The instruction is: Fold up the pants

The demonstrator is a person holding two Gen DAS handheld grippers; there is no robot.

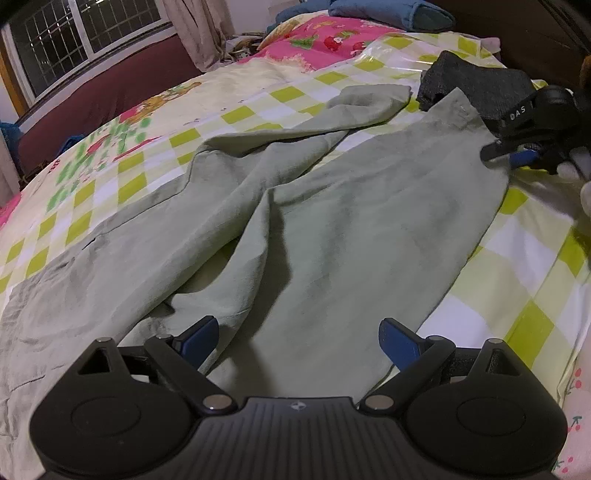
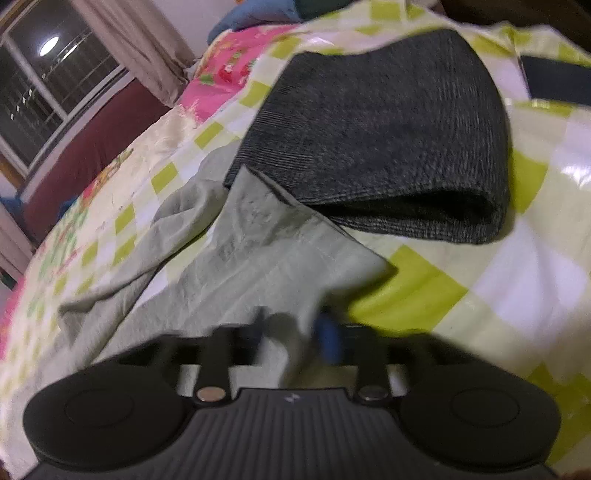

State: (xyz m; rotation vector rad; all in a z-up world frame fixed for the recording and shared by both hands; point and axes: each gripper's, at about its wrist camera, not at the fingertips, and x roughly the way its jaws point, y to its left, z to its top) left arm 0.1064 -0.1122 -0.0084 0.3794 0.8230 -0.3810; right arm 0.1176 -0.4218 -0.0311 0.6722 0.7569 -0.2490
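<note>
1. Pale green cotton pants (image 1: 314,206) lie rumpled, unfolded, mid-bed on the checked yellow-green sheet (image 1: 524,280).
2. Right gripper (image 2: 295,332) pinches the leg hem, just beside a folded dark grey knit garment (image 2: 388,129).
3. Left gripper (image 1: 299,343) spread, empty, over the waist end.
4. Likely grasp stage; next: left must pinch too.

Barred dark window (image 1: 66,44), beige curtain (image 1: 199,29)

The left camera sits on the left tongs (image 1: 299,338) and looks down along the green pants (image 1: 332,206) on the bed (image 1: 517,266), toward the window (image 1: 85,40). The right camera sits on the right tongs (image 2: 295,332), very close to one pant end. Both see the pants, the dark folded cloth (image 2: 388,140) and the window.
</note>
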